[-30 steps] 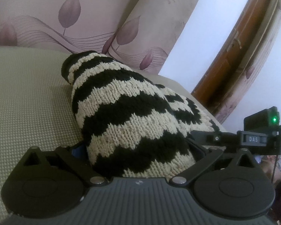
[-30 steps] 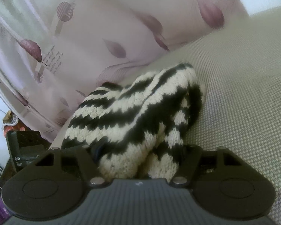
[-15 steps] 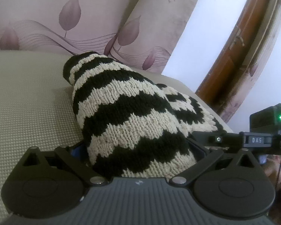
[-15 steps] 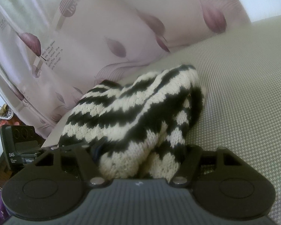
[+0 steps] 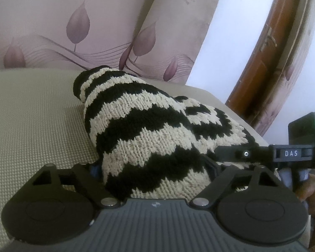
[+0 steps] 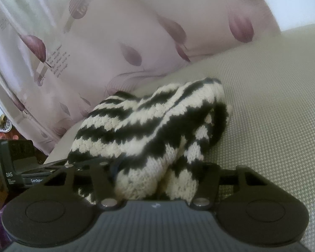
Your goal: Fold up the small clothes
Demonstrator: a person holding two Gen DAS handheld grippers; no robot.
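Note:
A black-and-cream zigzag knitted garment (image 5: 149,130) lies heaped on a beige woven cushion (image 5: 31,115). My left gripper (image 5: 155,161) has the near edge of the heap filling the gap between its jaws, which are closing; the fingertips are buried in the knit. In the right wrist view, the same garment (image 6: 149,126) is bunched into two lobes between the closing jaws of my right gripper (image 6: 159,166). Each gripper shows at the edge of the other's view: the right one (image 5: 262,154) beside the heap and the left one (image 6: 21,168).
A pale pink curtain (image 5: 94,21) with leaf prints hangs behind the cushion (image 6: 273,105). A brown wooden frame (image 5: 260,58) stands at the right. The cushion's edge drops off near the garment's right side; bare cushion stretches to the left.
Both grippers' jaw arms have drawn inward, squeezing the knit a little narrower. The garment and both hands have stayed almost where they were.

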